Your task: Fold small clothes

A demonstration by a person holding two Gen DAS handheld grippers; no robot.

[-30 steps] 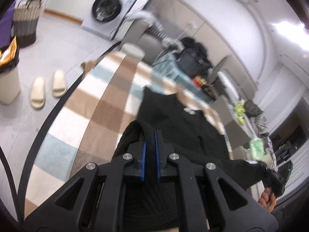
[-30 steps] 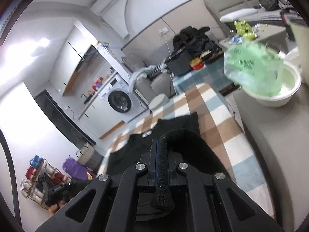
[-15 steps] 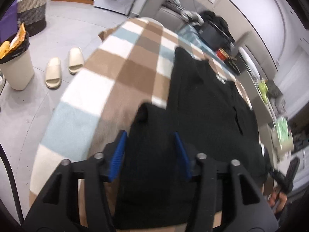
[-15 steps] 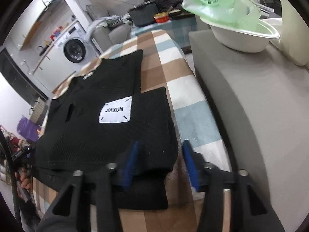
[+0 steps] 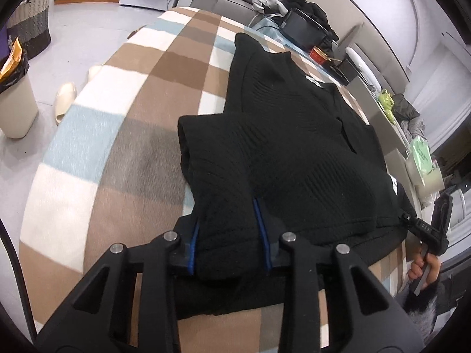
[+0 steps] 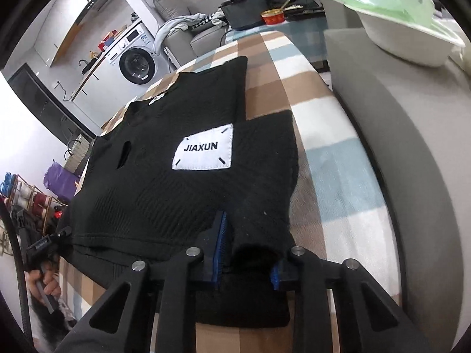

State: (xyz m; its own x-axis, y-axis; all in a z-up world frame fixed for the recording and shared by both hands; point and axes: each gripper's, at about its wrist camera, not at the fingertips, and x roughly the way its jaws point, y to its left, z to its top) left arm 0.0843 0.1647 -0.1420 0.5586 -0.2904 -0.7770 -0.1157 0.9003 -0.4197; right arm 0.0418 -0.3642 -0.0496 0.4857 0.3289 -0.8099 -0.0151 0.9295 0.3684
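Observation:
A black knit sweater [image 5: 294,147] lies flat on a checked blanket [image 5: 123,94], with a white JIAXUN patch [image 6: 203,151] showing in the right wrist view. Both sleeves are folded down along the body. My left gripper [image 5: 228,244] is open, its jaws on either side of the left sleeve's cuff end [image 5: 226,229]. My right gripper [image 6: 247,261] is open, its jaws on either side of the right sleeve's cuff [image 6: 259,247]. Each gripper shows at the edge of the other's view, the right one [image 5: 426,229] and the left one [image 6: 41,247].
A grey bench [image 6: 397,135] with a white bowl and green bag [image 6: 397,20] runs along the blanket's right side. A black case and a red tin [image 6: 272,16] stand at the far end. Slippers [image 5: 66,97], a bin [image 5: 13,100] and a basket [image 5: 29,20] stand on the floor at left.
Both grippers were shut on the sleeve cuffs and held them up; they lowered the sleeves onto the sweater and opened. The sleeves now lie flat on the blanket.

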